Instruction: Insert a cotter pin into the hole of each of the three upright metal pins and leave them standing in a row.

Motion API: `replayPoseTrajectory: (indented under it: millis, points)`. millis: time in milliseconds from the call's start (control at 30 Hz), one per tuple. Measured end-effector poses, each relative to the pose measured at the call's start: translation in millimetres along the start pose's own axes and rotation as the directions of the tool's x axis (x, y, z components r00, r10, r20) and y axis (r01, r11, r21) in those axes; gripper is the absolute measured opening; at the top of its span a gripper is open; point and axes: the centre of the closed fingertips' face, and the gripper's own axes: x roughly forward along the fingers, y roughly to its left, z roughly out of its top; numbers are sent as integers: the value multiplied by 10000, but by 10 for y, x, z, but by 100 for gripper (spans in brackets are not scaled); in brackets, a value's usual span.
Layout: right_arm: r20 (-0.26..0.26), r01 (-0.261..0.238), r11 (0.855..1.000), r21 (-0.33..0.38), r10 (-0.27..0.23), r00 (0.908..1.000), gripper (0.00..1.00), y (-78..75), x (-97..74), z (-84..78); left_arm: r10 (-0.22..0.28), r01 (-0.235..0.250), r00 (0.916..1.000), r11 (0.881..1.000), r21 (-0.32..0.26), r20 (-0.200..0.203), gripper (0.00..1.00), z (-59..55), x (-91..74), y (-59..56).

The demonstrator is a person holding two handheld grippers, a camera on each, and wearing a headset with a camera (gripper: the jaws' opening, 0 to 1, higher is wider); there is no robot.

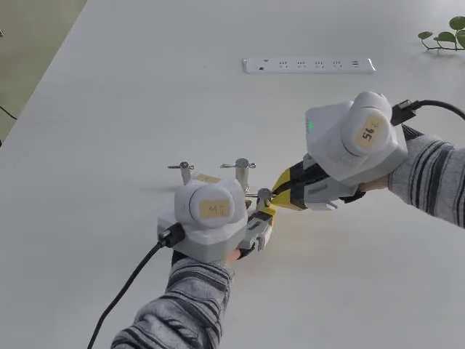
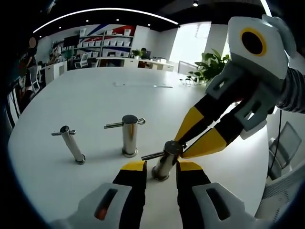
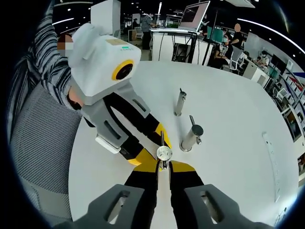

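The nearest metal pin (image 2: 166, 161) stood on the white table (image 2: 90, 98) at the right end of a row of three, between the two yellow-tipped jaws of the left gripper (image 2: 162, 168). Those jaws sat close on either side of its lower shaft, but whether they pressed it or only flanked it could not be told. A cotter pin (image 2: 151, 155) passed through the hole under the pin's head and stuck out on the far side. The right gripper (image 3: 165, 168) came in from the other side with its jaws drawn together to a point at the head, pinching the near end of that cotter pin.

Just beside it stood the middle metal pin (image 2: 129, 135), upright, with a second cotter pin (image 2: 114, 125) across its top. Farther along was the last metal pin (image 2: 72, 144), carrying a third cotter pin (image 2: 57, 133). In the left gripper view it appeared to lean, which may be the lens.

In the head view, a pale sticker (image 1: 370, 131) on the right gripper's housing bore digits that looked like "56". The sticker (image 1: 214, 209) on the left gripper was too faint to read. Both grippers were held by arms in grey striped sleeves, and a black cable (image 1: 131, 285) trailed from the left one. A white power strip (image 1: 309, 65) lay well apart at the far side of the table, with a leafy plant (image 1: 445, 35) at the far right corner.
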Motion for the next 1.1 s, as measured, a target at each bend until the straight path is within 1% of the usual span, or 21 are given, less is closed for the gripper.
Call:
replayPoseTrajectory:
  millis: [67, 100, 133, 167, 200, 267, 333, 467, 533, 667, 733, 833, 900, 967, 1033, 1067, 1100]
  points:
    - [35, 38, 10000, 31, -38, 10000, 8, 0, 7, 21, -120, 120, 9999, 9994, 330, -20, 25, 6, -39, -3]
    - [47, 37, 10000, 21, -37, 10000, 9, 1, 10, 32, -253, 256, 9997, 9968, 760, -50, 27, 6, -62, -6]
    - [87, 37, 10000, 70, -38, 10000, 9, 1, 14, 46, -221, 229, 9997, 9961, 856, -93, 28, -3, -79, 3]
    - [114, 21, 9999, 98, -22, 9999, 9, 5, 19, 58, -332, 349, 9993, 9935, 1080, -175, 29, -15, -98, -3]
    - [144, -13, 9999, 139, 11, 9999, 9, 11, 27, 74, -372, 393, 9991, 9923, 1171, -201, 30, -19, -111, -4]
    - [147, -40, 9999, 152, 37, 9999, 9, 19, 46, 93, -502, 530, 9985, 9857, 1597, -216, 32, -13, -159, -16]
    - [103, -49, 9999, 139, 48, 9999, 9, 25, 67, 98, -571, 613, 9979, 9830, 1733, -295, 33, -22, -193, -17]
    - [86, -79, 9997, 214, 78, 9999, 10, 32, 92, 100, -674, 724, 9972, 9790, 1908, -326, 37, -20, -271, -4]
    - [113, -120, 9991, 401, 116, 9999, 10, 31, 110, 96, -753, 811, 9964, 9786, 1893, -376, 38, -19, -312, -1]
    - [11, -119, 9990, 425, 118, 9999, 9, 32, 142, 64, -764, 802, 9967, 9786, 1894, -273, 41, 6, -392, 14]
    - [49, -113, 9991, 414, 111, 9999, 9, 33, 150, 60, -777, 813, 9966, 9788, 1882, -269, 43, 11, -428, 27]
    - [87, -171, 9983, 548, 166, 9998, 9, 32, 158, 55, -717, 761, 9970, 9802, 1828, -307, 45, 2, -493, 67]
    - [98, -221, 9967, 787, 214, 9997, 9, 35, 152, 57, -704, 747, 9971, 9806, 1810, -303, 46, 0, -528, 84]
    - [155, -280, 9961, 832, 269, 9995, 8, 35, 150, 57, -701, 736, 9972, 9802, 1840, -253, 47, 4, -563, 106]
    - [271, -351, 9950, 940, 327, 9991, 8, 18, 148, 33, -709, 723, 9974, 9826, 1713, -147, 49, 13, -601, 129]
    - [260, -366, 9950, 925, 344, 9991, 8, 12, 144, 23, -681, 674, 9977, 9857, 1544, -3, 49, 31, -614, 141]
    - [269, -403, 9954, 874, 380, 9989, 8, 7, 150, 17, -733, 689, 9969, 9889, 1315, 286, 49, 66, -629, 147]
